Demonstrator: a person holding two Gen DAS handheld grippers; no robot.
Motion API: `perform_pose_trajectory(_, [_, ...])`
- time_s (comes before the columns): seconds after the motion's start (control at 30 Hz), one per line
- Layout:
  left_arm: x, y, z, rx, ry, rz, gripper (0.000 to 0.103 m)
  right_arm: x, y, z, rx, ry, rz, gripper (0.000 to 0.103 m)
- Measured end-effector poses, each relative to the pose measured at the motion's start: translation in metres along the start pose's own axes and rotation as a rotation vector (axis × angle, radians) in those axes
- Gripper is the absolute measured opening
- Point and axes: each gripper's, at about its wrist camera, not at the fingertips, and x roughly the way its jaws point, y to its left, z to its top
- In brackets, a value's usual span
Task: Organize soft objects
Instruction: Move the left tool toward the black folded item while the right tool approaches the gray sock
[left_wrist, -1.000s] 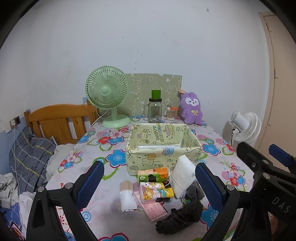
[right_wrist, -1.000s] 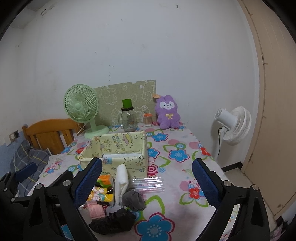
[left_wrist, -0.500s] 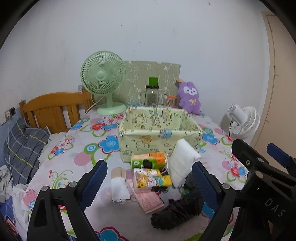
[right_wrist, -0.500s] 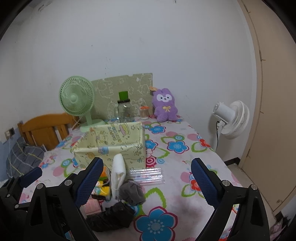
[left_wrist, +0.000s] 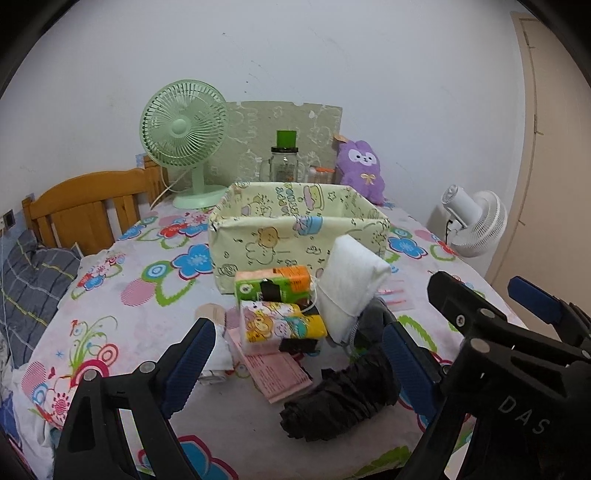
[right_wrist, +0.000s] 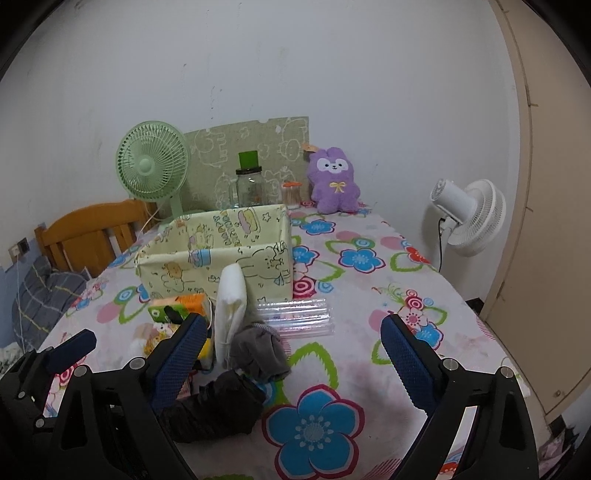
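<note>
Your left hand-held gripper (left_wrist: 299, 360) stands wide open above the near end of the pile, holding nothing and touching nothing. Your right hand-held gripper (right_wrist: 295, 354) is likewise spread wide and empty, over the flowered tabletop (right_wrist: 369, 295) just right of the pile.

The soft items lie heaped in front of the yellow fabric bin (left_wrist: 295, 236), which sits mid-tabletop with its interior largely out of sight. An orange-and-green tissue pack (left_wrist: 275, 284) rests on a cartoon-printed pack (left_wrist: 282, 321); both lie just beside the bin's front wall. A white folded cloth (left_wrist: 351, 280) leans tilted against them. A grey sock (right_wrist: 258, 349) and a black crumpled bundle (left_wrist: 340, 402) lie nearest you. A pink leaflet (left_wrist: 277, 373) lies flat under the packs.

A small white item at the left finger's tip is partly covered and cannot be identified. A clear plastic sleeve (right_wrist: 295, 315) shows fully only in the right view.
</note>
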Motion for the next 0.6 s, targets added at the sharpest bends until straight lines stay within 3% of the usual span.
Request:
perform_pose_trajectory(0.37, [0.014,-0.014,-0.018,0.034,0.038,-0.043,0.093,0.011,-0.004,-0.018,-0.021,0.021,0.015,0.096])
perform_pose_trajectory(0.6, [0.024,-0.028,-0.026,0.071,0.066,-0.076,0.086,0.024,-0.004,-0.026,-0.034,0.054,0.011,0.096])
